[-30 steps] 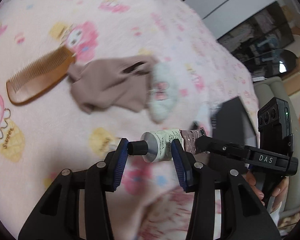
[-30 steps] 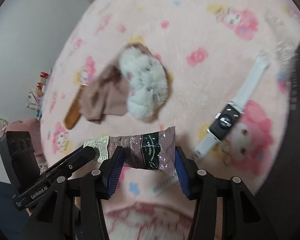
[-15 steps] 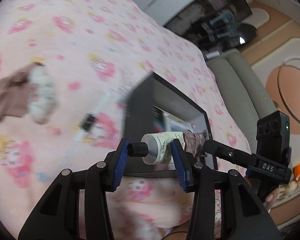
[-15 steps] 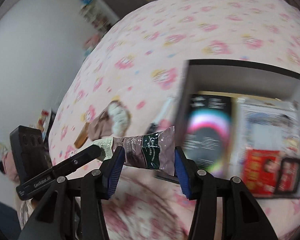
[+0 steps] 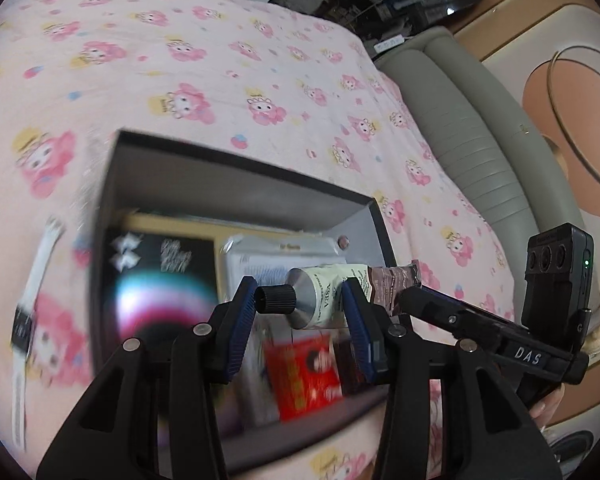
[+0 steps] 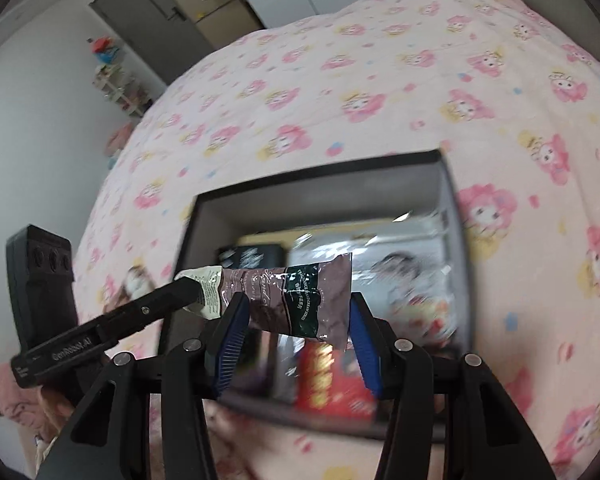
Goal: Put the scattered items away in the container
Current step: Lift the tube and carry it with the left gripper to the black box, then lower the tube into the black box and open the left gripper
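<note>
A hand cream tube (image 5: 324, 296), black cap at one end and a brown crimped tail at the other, hangs level above the open dark grey box (image 5: 236, 168). My left gripper (image 5: 300, 320) is shut on its cap end. My right gripper (image 6: 294, 320) is shut on the brown tail of the tube (image 6: 296, 300). Each gripper's finger shows in the other's view, at the tube's far end. The box (image 6: 320, 196) stands on the pink cartoon-print blanket (image 6: 340, 80) and holds a black booklet (image 5: 160, 272), a silvery packet and a red packet (image 5: 304, 376).
A white-strapped watch (image 5: 24, 320) lies on the blanket left of the box. A grey padded bench (image 5: 460, 128) runs along the bed's right side. A hand (image 6: 52, 404) holds the left gripper's handle. Doors and shelves stand beyond the bed.
Both grippers have carried the tube away from the comb, brown cloth and fluffy scrunchie, past the watch, to above the open box. Their hold on the tube looks the same.
</note>
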Demonstrator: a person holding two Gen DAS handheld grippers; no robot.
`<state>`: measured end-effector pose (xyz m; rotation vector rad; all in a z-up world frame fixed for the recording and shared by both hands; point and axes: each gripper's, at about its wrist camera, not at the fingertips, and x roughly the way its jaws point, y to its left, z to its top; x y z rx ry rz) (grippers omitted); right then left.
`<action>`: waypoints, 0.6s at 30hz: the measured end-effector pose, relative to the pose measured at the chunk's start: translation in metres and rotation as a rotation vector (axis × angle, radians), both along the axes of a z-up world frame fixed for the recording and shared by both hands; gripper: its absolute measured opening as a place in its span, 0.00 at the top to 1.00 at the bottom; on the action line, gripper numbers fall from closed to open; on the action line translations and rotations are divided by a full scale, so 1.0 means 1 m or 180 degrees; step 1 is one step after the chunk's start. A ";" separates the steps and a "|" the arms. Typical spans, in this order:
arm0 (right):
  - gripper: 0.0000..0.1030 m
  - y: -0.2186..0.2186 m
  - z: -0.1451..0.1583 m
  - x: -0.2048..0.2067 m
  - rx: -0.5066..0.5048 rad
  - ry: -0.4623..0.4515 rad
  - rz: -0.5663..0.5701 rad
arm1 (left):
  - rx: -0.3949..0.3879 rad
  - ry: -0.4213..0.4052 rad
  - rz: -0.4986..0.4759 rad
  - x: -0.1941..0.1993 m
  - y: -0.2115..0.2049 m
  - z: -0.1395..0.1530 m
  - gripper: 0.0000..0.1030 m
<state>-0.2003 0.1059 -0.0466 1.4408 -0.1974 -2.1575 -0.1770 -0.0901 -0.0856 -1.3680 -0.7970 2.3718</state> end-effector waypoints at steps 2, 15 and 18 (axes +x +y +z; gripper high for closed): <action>0.55 0.005 -0.007 -0.020 0.0065 -0.0004 -0.0036 | -0.0091 -0.0070 -0.0010 -0.022 0.006 -0.006 0.57; 0.55 0.004 -0.057 -0.095 0.0028 -0.0190 0.0051 | -0.0174 -0.0455 0.0090 -0.074 0.007 -0.058 0.52; 0.55 0.002 -0.060 -0.098 0.0125 -0.0108 0.0058 | -0.0126 -0.0520 0.0108 -0.077 0.009 -0.065 0.51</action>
